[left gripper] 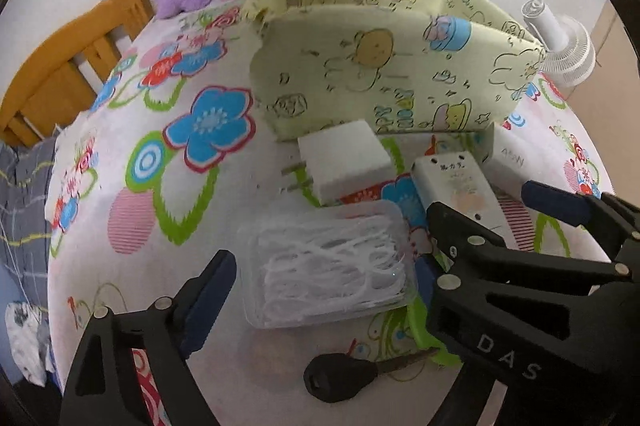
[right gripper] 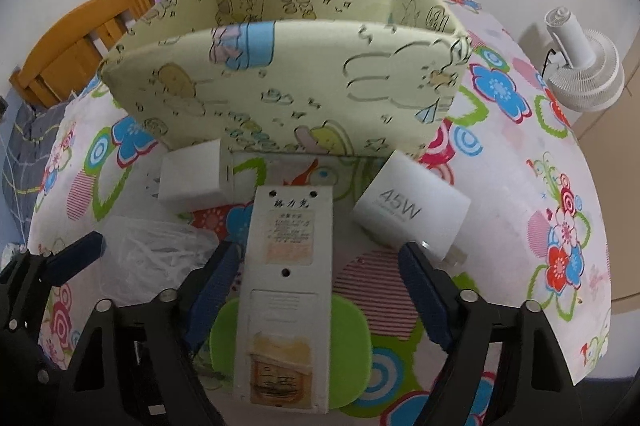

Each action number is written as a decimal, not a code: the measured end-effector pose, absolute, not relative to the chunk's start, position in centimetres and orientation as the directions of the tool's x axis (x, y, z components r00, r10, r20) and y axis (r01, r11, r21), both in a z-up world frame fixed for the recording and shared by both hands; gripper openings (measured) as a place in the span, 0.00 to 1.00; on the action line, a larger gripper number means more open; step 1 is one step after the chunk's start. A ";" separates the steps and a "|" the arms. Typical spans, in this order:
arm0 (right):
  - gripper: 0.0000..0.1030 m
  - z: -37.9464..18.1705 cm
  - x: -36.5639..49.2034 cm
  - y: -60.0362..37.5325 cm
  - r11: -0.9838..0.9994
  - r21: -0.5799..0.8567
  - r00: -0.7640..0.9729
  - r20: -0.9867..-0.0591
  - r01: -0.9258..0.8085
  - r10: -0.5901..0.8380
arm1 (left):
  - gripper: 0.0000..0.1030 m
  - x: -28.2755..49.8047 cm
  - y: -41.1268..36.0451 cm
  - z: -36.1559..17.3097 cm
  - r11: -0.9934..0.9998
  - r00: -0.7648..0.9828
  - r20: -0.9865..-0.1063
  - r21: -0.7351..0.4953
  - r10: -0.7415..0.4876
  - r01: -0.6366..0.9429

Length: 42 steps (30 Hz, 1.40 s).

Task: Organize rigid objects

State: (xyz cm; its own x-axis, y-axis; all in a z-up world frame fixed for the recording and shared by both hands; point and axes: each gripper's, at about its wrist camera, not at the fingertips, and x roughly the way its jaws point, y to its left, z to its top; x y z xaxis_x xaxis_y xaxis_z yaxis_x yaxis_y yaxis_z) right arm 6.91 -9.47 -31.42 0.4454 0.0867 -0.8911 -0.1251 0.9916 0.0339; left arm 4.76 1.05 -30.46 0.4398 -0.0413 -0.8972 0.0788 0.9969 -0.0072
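Straddling the clear floss box (left gripper: pixel 328 266) with the left gripper (left gripper: pixel 324 290), jaws wide and gripping nothing, likely lined up for a pick. Straddling the long white case (right gripper: pixel 286 290) with the right gripper (right gripper: pixel 316 286), jaws well apart, pads clear of both sides, nothing held. Lying flat on the desk (right gripper: pixel 520 186) just before the yellow fabric bin (right gripper: pixel 280 82): floss box, case, a white plug (left gripper: pixel 344 158), a 45W charger (right gripper: pixel 412 202). Resting nearest the left wrist camera: a black key (left gripper: pixel 340 376). Crowded close to the bin, probably for short lifts over its front wall. Bin interior mostly hidden.
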 end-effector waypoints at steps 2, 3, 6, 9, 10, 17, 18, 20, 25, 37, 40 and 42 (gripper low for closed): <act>0.80 -31.8 6.9 -9.4 0.992 0.039 0.434 -0.897 -0.119 0.088 | 0.89 4.8 1.0 -30.8 0.997 0.435 -0.899 -0.004 -0.040 0.083; 0.80 -31.9 6.9 -9.4 0.993 0.037 0.429 -0.899 -0.114 0.083 | 0.89 4.8 0.9 -30.9 0.996 0.435 -0.900 -0.001 -0.039 0.088; 0.79 -32.5 6.9 -9.6 0.994 0.040 0.417 -0.905 -0.102 0.079 | 0.89 4.9 0.6 -31.4 0.994 0.440 -0.898 0.017 -0.031 0.104; 0.78 -32.8 6.9 -9.9 0.995 0.047 0.420 -0.904 -0.082 0.078 | 0.89 5.0 0.4 -31.6 0.994 0.455 -0.890 0.029 -0.021 0.103; 0.75 -32.9 6.9 -9.8 0.996 0.049 0.420 -0.904 -0.081 0.078 | 0.90 5.1 0.3 -31.7 0.994 0.458 -0.889 0.037 -0.016 0.106; 0.54 -32.8 6.7 -8.4 0.994 0.027 0.444 -0.893 -0.108 0.072 | 0.91 5.5 0.2 -32.3 0.994 0.468 -0.884 0.047 -0.004 0.099; 0.51 -32.8 6.6 -8.4 0.994 0.030 0.446 -0.892 -0.108 0.075 | 0.91 5.6 0.3 -32.4 0.995 0.465 -0.885 0.039 -0.010 0.095; 0.48 -32.7 6.5 -8.3 0.994 0.035 0.446 -0.892 -0.103 0.078 | 0.90 5.5 0.3 -32.3 0.995 0.460 -0.888 0.029 -0.017 0.092; 0.46 -32.3 6.3 -8.2 0.994 0.033 0.455 -0.887 -0.108 0.078 | 0.88 5.6 0.4 -32.3 0.996 0.459 -0.888 0.023 -0.020 0.087; 0.45 -30.4 6.6 -9.9 0.995 0.051 0.495 -0.865 -0.087 0.088 | 0.88 5.0 -0.3 -30.3 0.998 0.491 -0.870 -0.012 -0.042 0.062; 0.45 -29.7 6.5 -10.0 0.995 0.048 0.507 -0.857 -0.091 0.088 | 0.88 4.8 -0.5 -29.6 0.998 0.501 -0.864 -0.016 -0.041 0.055; 0.45 -29.1 6.3 -10.2 0.995 0.045 0.518 -0.851 -0.093 0.087 | 0.88 4.7 -0.5 -29.1 0.999 0.508 -0.860 -0.019 -0.041 0.049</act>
